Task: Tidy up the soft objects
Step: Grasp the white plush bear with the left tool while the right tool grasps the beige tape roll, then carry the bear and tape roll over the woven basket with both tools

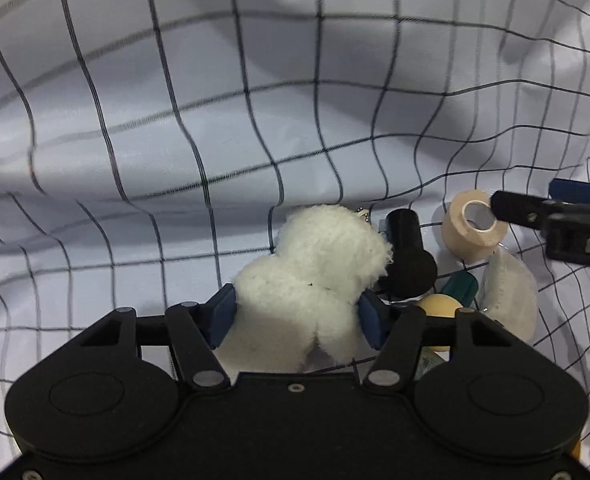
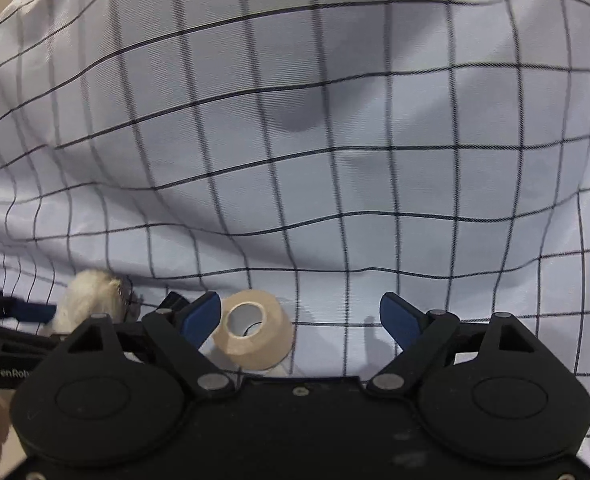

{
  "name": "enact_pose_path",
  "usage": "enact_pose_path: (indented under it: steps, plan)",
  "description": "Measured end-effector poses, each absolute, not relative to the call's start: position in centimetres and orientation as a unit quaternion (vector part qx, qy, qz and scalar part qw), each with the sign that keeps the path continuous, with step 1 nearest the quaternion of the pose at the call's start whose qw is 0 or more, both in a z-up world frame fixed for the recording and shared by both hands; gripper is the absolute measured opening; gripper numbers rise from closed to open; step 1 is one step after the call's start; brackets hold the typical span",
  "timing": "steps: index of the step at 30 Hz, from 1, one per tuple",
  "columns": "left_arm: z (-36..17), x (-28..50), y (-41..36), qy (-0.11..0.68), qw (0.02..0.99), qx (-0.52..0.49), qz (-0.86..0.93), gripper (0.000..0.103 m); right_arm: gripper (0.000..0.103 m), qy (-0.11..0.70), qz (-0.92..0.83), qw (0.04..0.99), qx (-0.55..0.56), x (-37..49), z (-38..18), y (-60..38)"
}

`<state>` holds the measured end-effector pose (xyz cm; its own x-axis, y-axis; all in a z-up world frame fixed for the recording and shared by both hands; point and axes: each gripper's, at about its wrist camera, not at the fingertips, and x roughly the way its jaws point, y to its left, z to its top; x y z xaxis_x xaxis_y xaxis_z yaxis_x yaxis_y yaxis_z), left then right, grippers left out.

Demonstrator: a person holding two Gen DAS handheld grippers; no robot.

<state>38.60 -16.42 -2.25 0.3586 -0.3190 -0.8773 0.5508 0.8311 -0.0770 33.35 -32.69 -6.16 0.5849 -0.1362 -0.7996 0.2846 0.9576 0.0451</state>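
Left gripper [image 1: 297, 314] clamps white plush toy [image 1: 315, 264], blue pads pressing both sides. Checked cloth [image 1: 175, 120] underneath. Right of it: black cylinder [image 1: 407, 256], beige tape roll [image 1: 473, 228], right gripper [image 1: 555, 216] touching roll's rim.

White cloth with a black grid [image 1: 215, 128], rumpled, carrying a cluster of objects. Ahead of the left gripper: white plush toy [image 1: 315, 264]; to its right, a black cylindrical piece [image 1: 409, 252], a beige tape roll [image 1: 473, 226], a pale pouch [image 1: 509, 292].
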Motion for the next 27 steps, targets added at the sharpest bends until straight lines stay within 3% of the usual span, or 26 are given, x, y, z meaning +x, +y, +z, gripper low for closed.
enact_pose_path:
  steps: [8, 12, 15, 27]
  plan:
    - [0.7, 38.4, -14.6, 0.472, 0.839, 0.111, -0.249, 0.059, 0.084, 0.456, -0.094, 0.885, 0.034, 34.3, -7.5, -29.1]
    - [1.1, 38.2, -13.2, 0.469, 0.845, 0.106, -0.235, 0.059, 0.068, 0.481, -0.09, 0.872, 0.024, 35.2, -8.8, -29.0]
    - [1.0, 38.4, -12.4, 0.473, 0.846, 0.105, -0.224, 0.059, 0.048, 0.496, -0.09, 0.863, 0.027, 35.8, -9.9, -29.0]
    - [1.4, 37.0, -8.4, 0.484, 0.847, 0.087, -0.201, 0.059, 0.048, 0.48, -0.077, 0.873, 0.034, 34.3, -7.8, -29.1]
